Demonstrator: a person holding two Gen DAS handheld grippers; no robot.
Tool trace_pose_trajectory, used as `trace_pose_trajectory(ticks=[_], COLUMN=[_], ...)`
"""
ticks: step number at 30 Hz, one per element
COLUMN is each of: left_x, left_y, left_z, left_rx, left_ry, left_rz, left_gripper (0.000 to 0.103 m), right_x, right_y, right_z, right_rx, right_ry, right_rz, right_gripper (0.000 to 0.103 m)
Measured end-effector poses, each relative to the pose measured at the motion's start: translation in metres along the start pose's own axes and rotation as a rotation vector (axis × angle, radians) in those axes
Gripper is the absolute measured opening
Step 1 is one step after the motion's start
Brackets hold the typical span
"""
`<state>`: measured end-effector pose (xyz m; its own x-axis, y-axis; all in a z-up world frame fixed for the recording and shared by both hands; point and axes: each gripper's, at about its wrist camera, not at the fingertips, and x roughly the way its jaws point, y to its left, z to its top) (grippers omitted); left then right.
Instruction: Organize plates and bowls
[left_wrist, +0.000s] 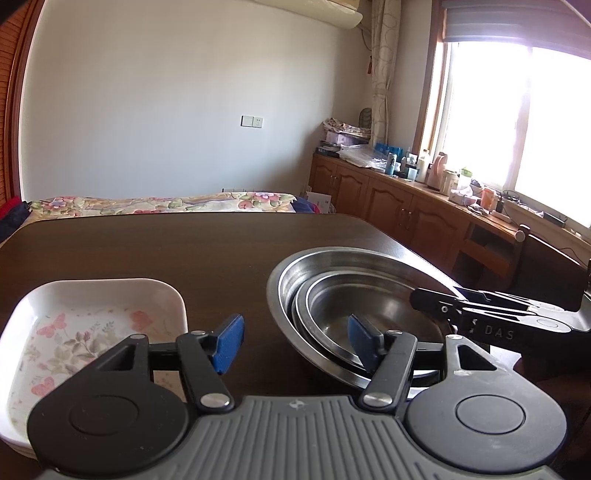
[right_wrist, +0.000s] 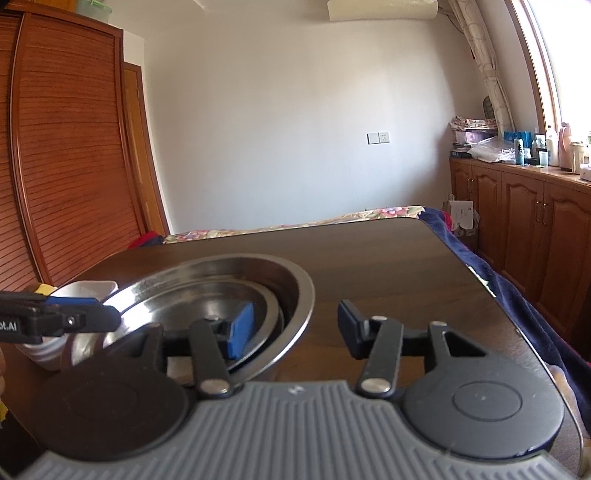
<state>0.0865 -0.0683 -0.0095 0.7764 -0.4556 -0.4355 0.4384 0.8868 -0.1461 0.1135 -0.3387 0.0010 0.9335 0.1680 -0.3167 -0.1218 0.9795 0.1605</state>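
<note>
Both jaws gape wide with nothing between the blue pads. We read "DAS" on the right gripper (left_wrist: 430, 295) where it enters the left wrist view side-on, and ".AI" on the left gripper (right_wrist: 114, 318) at the left margin of the right wrist view.

We see the left gripper (left_wrist: 295, 341) level and low over the dark table (left_wrist: 147, 251), its right pad over the near rim of the nested steel bowls (left_wrist: 332, 288). The right gripper (right_wrist: 295, 330) straddles the bowls' right rim, left pad inside.

We note the white floral dish (left_wrist: 92, 328) just left of the bowls, apart from them. Bare tabletop runs beyond to the far edge; the right edge lies near the bowls.
</note>
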Motion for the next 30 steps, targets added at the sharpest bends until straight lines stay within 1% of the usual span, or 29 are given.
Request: trace_pose_trajectory(ticks=[1, 4, 11, 15, 19, 24, 26, 28, 30], left_x=[0.0006, 0.0029, 0.004, 0.0068, 0.0086, 0.0102, 0.0103, 0.0101, 0.0083], left_y=[-0.0004, -0.0017, -0.0023, -0.0048, -0.0067, -0.0075, -0.0061, -0.0054, -0.0053], left_z=[-0.0004, -0.0005, 0.0, 0.0001, -0.0014, -0.0018, -0.0009, -0.001, -0.0017], left_rx=[0.0, 0.006, 0.01, 0.013, 0.017, 0.015, 0.009, 0.006, 0.01], left_ry=[0.001, 0.004, 0.006, 0.014, 0.024, 0.023, 0.024, 0.023, 0.024], left_rz=[0.0, -0.001, -0.013, -0.017, -0.021, -0.014, -0.014, -0.016, -0.015], left_gripper=[0.065, 0.065, 0.065, 0.053, 0.044, 0.038, 0.037, 0.036, 0.036], right_x=[0.0, 0.0016, 0.0041, 0.0044, 0.0046, 0.005, 0.0059, 0.0076, 0.0072], right_y=[0.0003, 0.0029, 0.005, 0.0052, 0.0069, 0.0084, 0.0076, 0.0076, 0.0092], right_z=[0.0005, 0.0015, -0.0002, 0.0, 0.0004, 0.0023, 0.0028, 0.0026, 0.002], right_rx=[0.001, 0.009, 0.013, 0.012, 0.011, -0.005, -0.005, -0.007, -0.01], right_ry=[-0.002, 0.0, -0.003, 0.005, 0.007, 0.008, 0.012, 0.019, 0.018], right_rz=[0.001, 0.008, 0.021, 0.027, 0.024, 0.03, 0.032, 0.034, 0.026], right_gripper=[0.056, 0.059, 0.061, 0.063, 0.063, 0.063, 0.061, 0.046, 0.042])
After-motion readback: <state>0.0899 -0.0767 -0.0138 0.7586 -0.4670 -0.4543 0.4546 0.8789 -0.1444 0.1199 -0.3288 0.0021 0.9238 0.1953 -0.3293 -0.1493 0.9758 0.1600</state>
